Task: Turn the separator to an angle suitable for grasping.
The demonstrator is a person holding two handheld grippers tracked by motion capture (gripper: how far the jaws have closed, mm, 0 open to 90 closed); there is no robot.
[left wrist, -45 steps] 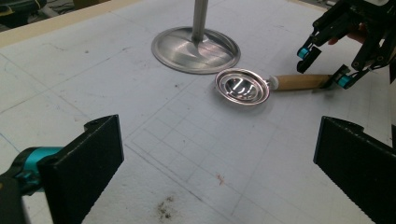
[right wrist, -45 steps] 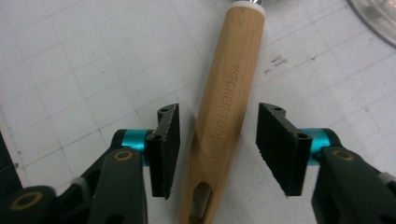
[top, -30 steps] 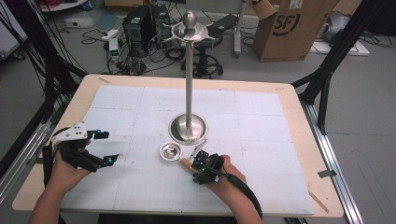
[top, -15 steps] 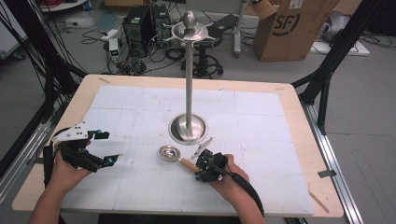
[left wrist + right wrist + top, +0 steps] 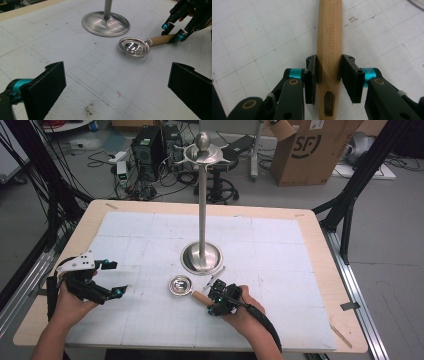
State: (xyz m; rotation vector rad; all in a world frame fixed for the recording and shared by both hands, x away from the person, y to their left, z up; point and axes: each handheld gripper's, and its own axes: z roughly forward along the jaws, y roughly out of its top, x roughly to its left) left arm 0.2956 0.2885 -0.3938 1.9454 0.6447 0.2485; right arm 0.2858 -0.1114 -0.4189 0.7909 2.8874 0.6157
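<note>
Newly closed since a second ago: right gripper (image 5: pixel 329 79), clamped on wooden-handled round steel ladle (image 5: pixel 181 285) (flat on white mat (image 5: pixel 280 255)); left gripper (image 5: pixel 117 92) spread wide, holding nothing.

Ladle handle (image 5: pixel 329 50): in your right gripper view the picture's top edge cuts it off, and its bowl is a sliver at the upper right corner.
Stand (image 5: pixel 106 20): your left gripper view crops its pole just above the base.
Your right gripper (image 5: pixel 214 296): from the high view its jaws are too small to tell apart.
Your forearms: the high view's bottom edge cuts them off.
Desk (image 5: pixel 320 245): its near edge runs out of the high view.
</note>
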